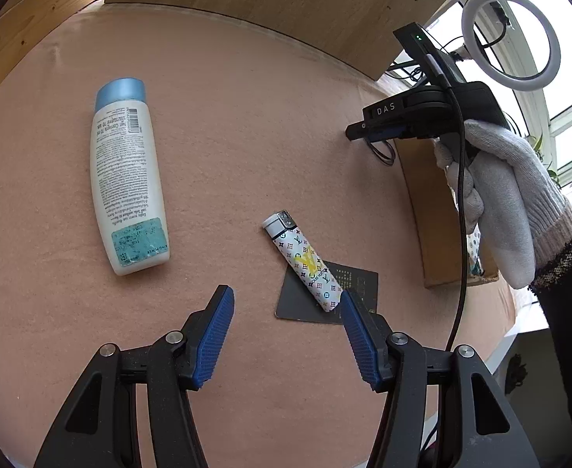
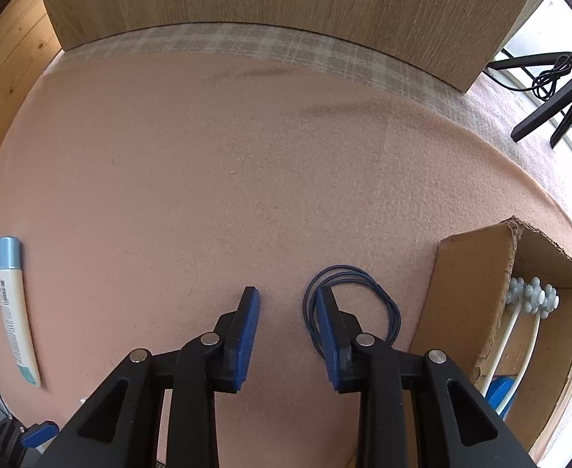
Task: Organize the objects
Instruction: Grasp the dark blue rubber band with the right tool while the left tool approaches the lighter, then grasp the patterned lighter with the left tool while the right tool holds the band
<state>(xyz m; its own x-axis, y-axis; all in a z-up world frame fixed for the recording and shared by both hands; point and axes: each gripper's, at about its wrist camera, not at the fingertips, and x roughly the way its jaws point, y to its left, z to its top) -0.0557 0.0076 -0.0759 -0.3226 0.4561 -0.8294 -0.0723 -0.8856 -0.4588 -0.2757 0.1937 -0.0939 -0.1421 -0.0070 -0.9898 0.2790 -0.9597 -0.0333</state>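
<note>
A white bottle with a blue cap (image 1: 128,191) lies flat on the pink cloth, far left of my left gripper (image 1: 286,300). A patterned lighter (image 1: 305,263) rests across a dark card (image 1: 326,296), its lower end close to my left gripper's right fingertip. The left gripper is open and holds nothing. My right gripper (image 2: 287,294) is open low over the cloth; its right finger overlaps a blue wire loop (image 2: 358,304). The bottle (image 2: 15,310) shows at that view's left edge. In the left wrist view the right gripper (image 1: 367,130) is side-on, held by a gloved hand (image 1: 500,195).
A cardboard box (image 2: 477,296) stands at the right, holding white sticks with knobbed ends and a blue lid. Wooden panels rise behind the cloth. A ring light (image 1: 512,35) and tripod legs (image 2: 547,109) stand by the window at the far right.
</note>
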